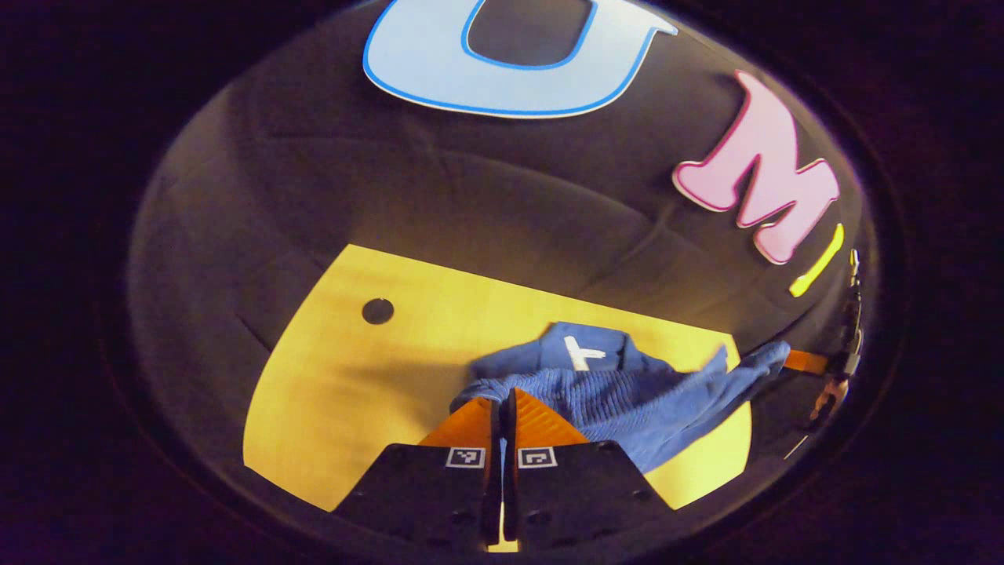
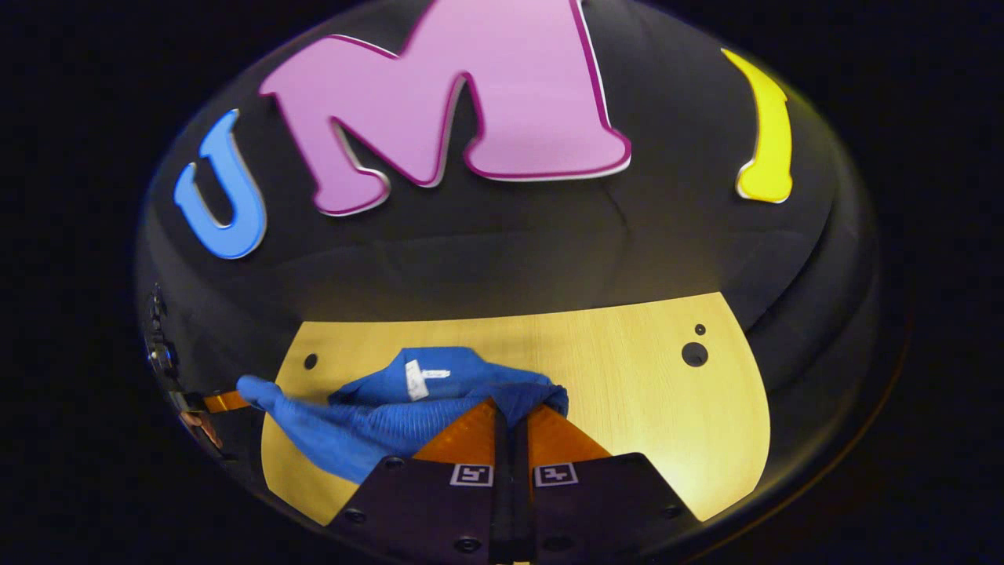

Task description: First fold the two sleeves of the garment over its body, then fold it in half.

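Item: blue ribbed garment (image 1: 627,392), lying on the yellow wooden tabletop (image 1: 353,392), collar and white neck label (image 1: 582,353) toward the black cloth wall (image 1: 439,212)

Condition: bunched and partly lifted, not flat; one edge is drawn up and stretched toward the side of the tabletop. Whether the sleeves already lie over the body cannot be told from these folds

Progress, as judged: the work appears to be mid-fold, most likely the half-fold, with both near corners taken up. No finished, squared fold shows; the cloth is not yet laid down and smoothed

Left tool (image 1: 502,408): fingers drawn together with next to no gap, blue cloth gathered right at the tips; it appears to pinch the garment's near edge. In the right gripper view it sits at the far left (image 2: 227,402), cloth stretched up to it

Right tool (image 2: 511,414): fingers likewise closed, tips buried in the fold of the garment (image 2: 408,416) just below the collar, apparently gripping it. In the left gripper view it sits at the far right (image 1: 804,361), with the raised corner of cloth at its tip

Other: round holes (image 2: 694,354) in the bare tabletop, well apart from the garment
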Available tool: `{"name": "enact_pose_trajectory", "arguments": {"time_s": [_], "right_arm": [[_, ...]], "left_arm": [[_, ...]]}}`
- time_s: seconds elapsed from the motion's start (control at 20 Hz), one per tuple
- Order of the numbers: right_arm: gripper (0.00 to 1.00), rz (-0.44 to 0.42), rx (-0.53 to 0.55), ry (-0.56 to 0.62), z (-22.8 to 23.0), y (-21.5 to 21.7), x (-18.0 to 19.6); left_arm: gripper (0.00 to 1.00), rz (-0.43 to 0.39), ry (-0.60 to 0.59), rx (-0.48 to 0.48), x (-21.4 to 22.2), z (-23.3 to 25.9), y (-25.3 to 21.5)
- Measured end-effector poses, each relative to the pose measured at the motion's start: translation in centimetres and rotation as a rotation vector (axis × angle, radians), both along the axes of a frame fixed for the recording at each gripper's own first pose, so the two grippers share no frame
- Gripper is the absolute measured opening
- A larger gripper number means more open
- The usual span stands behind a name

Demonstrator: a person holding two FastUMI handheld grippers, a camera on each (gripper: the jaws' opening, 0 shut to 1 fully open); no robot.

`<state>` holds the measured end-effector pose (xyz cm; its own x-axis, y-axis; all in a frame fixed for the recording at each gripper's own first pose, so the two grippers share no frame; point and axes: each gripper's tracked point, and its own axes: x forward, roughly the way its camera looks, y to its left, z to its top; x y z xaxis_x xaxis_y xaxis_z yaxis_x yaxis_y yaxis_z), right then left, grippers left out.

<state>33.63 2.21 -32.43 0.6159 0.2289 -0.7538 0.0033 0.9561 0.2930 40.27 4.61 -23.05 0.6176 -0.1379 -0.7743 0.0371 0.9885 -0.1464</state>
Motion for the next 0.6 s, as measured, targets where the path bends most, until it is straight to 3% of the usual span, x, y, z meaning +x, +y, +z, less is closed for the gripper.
{"name": "enact_pose_trajectory", "arguments": {"time_s": [0.05,0.25,0.45,0.55,0.6], "right_arm": [[0.00,0.002,0.003,0.020,-2.7,0.3,1.6],[0.04,0.109,-0.118,0.171,-13.8,0.9,1.7],[0.09,0.106,-0.109,0.138,-16.7,1.5,3.5],[0.37,0.105,-0.113,0.125,-17.2,0.9,3.7],[0.51,0.119,-0.134,0.113,-17.5,0.3,3.8]], "left_arm": [[0.00,-0.008,0.023,-0.001,1.4,-1.5,-0.6],[0.00,0.105,0.169,0.077,2.9,-7.6,-2.4],[0.01,0.154,0.207,0.083,4.3,-11.5,-1.0],[0.13,0.176,0.204,0.091,4.5,-12.0,-1.0],[0.27,0.215,0.173,0.111,4.8,-11.5,-0.2]]}}
